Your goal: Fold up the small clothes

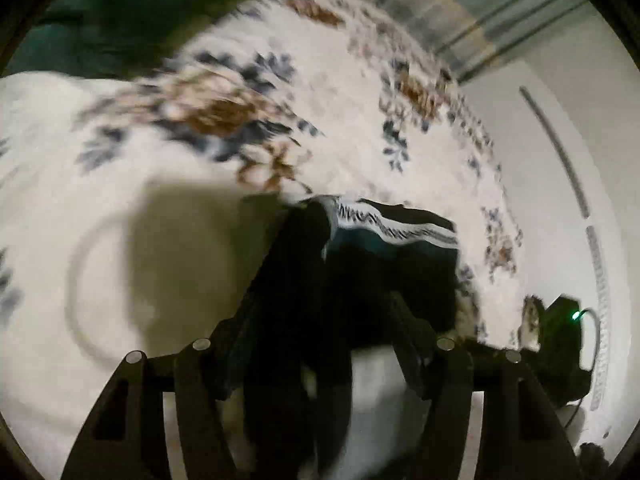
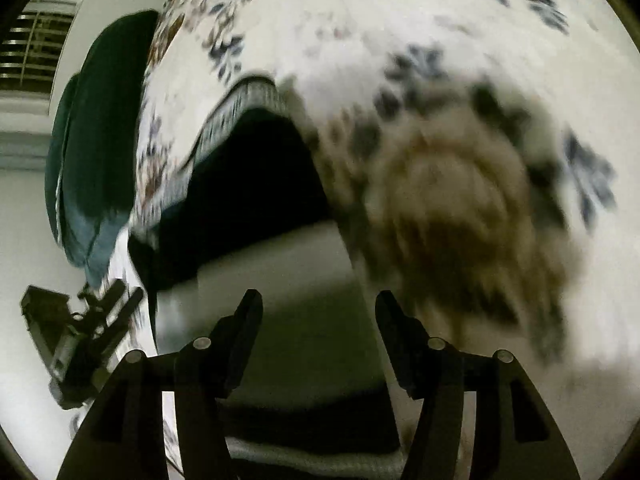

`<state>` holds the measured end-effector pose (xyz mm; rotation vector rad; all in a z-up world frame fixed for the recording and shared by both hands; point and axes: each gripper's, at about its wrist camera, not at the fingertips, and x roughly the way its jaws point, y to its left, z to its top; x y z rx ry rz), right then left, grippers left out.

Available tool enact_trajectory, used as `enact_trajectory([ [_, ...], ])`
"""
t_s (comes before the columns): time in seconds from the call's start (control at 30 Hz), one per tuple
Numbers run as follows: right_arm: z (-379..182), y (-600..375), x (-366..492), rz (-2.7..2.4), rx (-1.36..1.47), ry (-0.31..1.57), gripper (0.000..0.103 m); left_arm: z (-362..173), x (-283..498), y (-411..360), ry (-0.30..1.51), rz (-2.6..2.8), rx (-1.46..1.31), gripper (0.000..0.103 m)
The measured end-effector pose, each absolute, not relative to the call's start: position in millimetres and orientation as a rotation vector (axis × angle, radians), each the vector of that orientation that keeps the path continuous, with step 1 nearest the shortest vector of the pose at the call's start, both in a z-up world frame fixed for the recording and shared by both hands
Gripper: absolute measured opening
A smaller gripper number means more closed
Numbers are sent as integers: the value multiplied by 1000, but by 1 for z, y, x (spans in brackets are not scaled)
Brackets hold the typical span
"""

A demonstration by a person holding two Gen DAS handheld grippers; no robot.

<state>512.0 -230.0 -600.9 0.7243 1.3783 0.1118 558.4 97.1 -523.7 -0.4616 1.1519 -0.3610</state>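
Note:
A small dark garment (image 1: 384, 264) with a white patterned band and a teal patch hangs from my left gripper (image 1: 320, 280), whose jaws are shut on its black cloth just above the floral bedspread (image 1: 200, 120). In the right wrist view the same dark garment (image 2: 248, 184) with its patterned band lies on the bedspread (image 2: 400, 40) ahead of my right gripper (image 2: 318, 304), which is open and empty a short way behind the cloth. Both views are blurred by motion.
A dark green pillow (image 2: 100, 120) lies at the bed's left edge, and also shows in the left wrist view (image 1: 120, 12). My left gripper's body (image 2: 80, 336) shows at lower left. A black device with a green light (image 1: 564, 320) sits at right. White wall and window blinds lie beyond.

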Motion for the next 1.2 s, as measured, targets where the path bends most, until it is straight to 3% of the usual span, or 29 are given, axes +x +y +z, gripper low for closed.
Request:
enact_trajectory([
  [0.03, -605, -231, 522, 112, 733, 1373, 61, -528, 566, 93, 1146, -370, -442, 41],
  [0.07, -609, -233, 532, 111, 740, 1366, 61, -530, 572, 88, 1133, -383, -417, 6],
  [0.23, -624, -227, 571, 130, 746, 1358, 59, -514, 571, 108, 1059, -435, -525, 5],
  [0.33, -622, -206, 586, 146, 721, 1327, 4, -511, 574, 127, 1051, -435, -597, 5],
  [0.43, -614, -205, 597, 124, 691, 1301, 4, -530, 583, 141, 1093, -388, -626, 5],
  [0.6, -629, -193, 616, 97, 574, 1412, 6, -561, 593, 145, 1198, -389, -685, 10],
  [0.67, -626, -193, 619, 77, 563, 1433, 23, -552, 587, 144, 1198, -372, -671, 32],
  [0.73, -616, -195, 615, 84, 562, 1421, 41, -536, 576, 144, 1165, -372, -653, 49],
  [0.77, -611, -194, 612, 96, 562, 1412, 45, -529, 568, 142, 1147, -372, -639, 53],
  [0.93, -602, -191, 576, 170, 553, 1445, 45, -525, 530, 123, 1161, -415, -610, 53],
  [1.0, -614, -186, 564, 191, 518, 1491, 45, -538, 524, 110, 1196, -378, -527, 51],
  [1.03, -621, -183, 560, 182, 482, 1504, 48, -549, 523, 105, 1215, -346, -488, 41],
  [1.07, -626, -183, 557, 169, 461, 1509, 54, -554, 523, 105, 1221, -340, -483, 40],
  [1.2, -630, -186, 548, 142, 477, 1505, 55, -550, 522, 109, 1217, -351, -527, 39],
])
